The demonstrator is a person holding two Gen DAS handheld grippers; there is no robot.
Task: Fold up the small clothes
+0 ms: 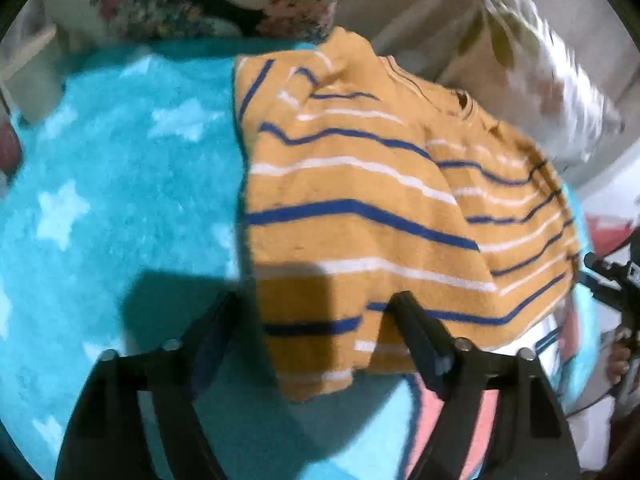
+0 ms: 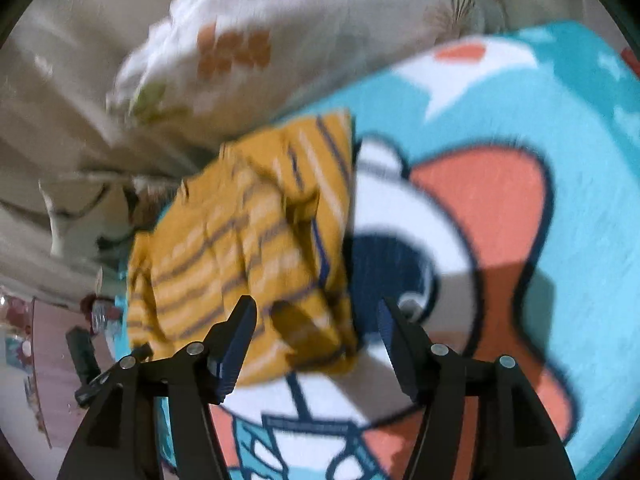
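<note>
A small yellow shirt (image 1: 360, 200) with blue and white stripes lies partly folded on a turquoise star-patterned blanket (image 1: 120, 180). My left gripper (image 1: 316, 308) is open, its fingers straddling the shirt's near hem, with cloth lying between them. In the right wrist view the same shirt (image 2: 240, 248) lies bunched on the blanket's cartoon print (image 2: 480, 220). My right gripper (image 2: 316, 312) is open just above the shirt's near corner, holding nothing. The right gripper also shows at the edge of the left wrist view (image 1: 612, 276).
A white floral pillow (image 2: 240, 52) lies beyond the shirt, also in the left wrist view (image 1: 540, 80). Beige bedding (image 2: 60, 140) lies to the left. A dark floral cushion (image 1: 160, 12) sits at the blanket's far edge.
</note>
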